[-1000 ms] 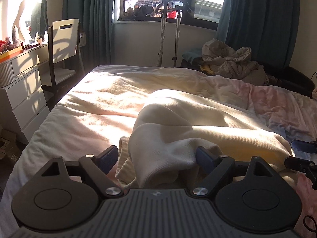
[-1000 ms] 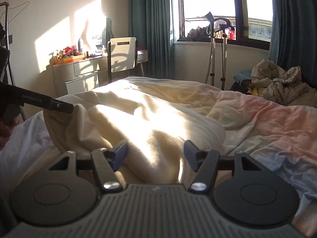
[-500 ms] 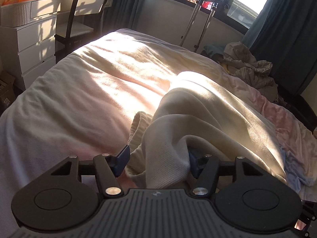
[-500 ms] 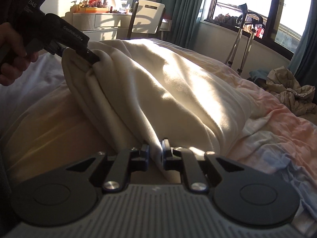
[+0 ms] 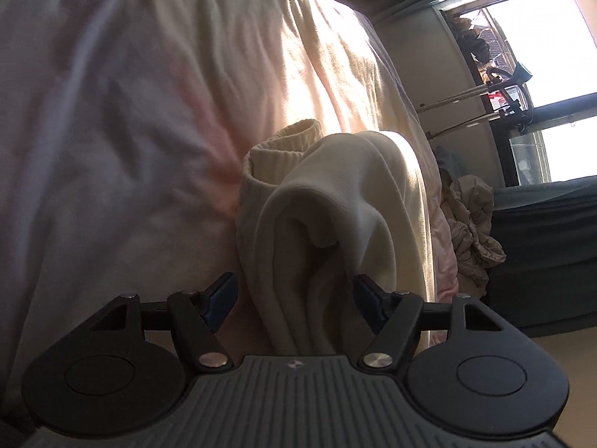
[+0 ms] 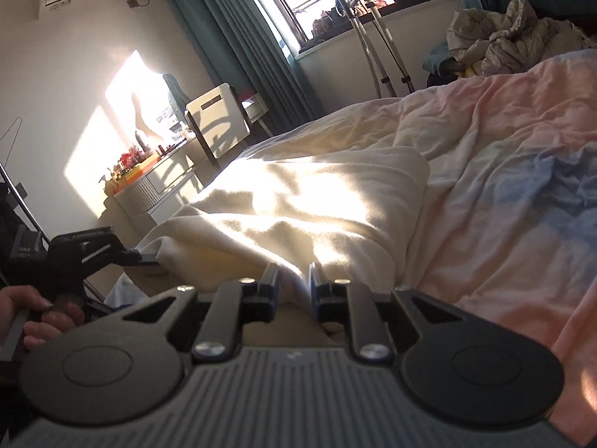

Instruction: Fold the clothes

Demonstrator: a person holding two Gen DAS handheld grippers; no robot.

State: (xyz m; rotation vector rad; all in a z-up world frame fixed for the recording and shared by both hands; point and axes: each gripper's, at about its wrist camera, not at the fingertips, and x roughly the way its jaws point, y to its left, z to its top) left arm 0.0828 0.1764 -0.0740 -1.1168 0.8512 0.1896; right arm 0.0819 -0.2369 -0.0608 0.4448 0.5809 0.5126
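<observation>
Cream fleece, a sweater (image 5: 358, 201) bunched on the bed (image 5: 123, 119), fills the middle of the left wrist view. My left gripper (image 5: 294, 300) has its jaws wide and opening. A thick fold of the sweater runs down between them. The right-hand pad (image 5: 367, 298) touches the cloth; the left-hand pad (image 5: 220, 298) stands just clear of it, so no squeeze here. This view is rolled on its side, window (image 5: 552, 74) at the right edge. The sweater's ribbed cuff or hem (image 5: 283, 145) sits above the fold, toward frame centre; the body trails up and right from my jaws.

In the right wrist view my right gripper (image 6: 293, 291) is at lower centre, jaws nearly together but opening. A thin edge of the sweater (image 6: 317, 201) is pinched between the pads (image 6: 315, 291), cloth pressed on both sides. The sweater lies across the bed (image 6: 503, 156), long axis running from lower left to centre right of frame, sunlit on top. At the left edge I see my left gripper (image 6: 145, 257) with its tip at the sweater's left end, and my hand (image 6: 33, 317) on its handle. Crumpled pile of other clothes (image 6: 507, 33) upper right, well apart. Chair (image 6: 220, 123) and dresser (image 6: 160, 186) at centre left.
</observation>
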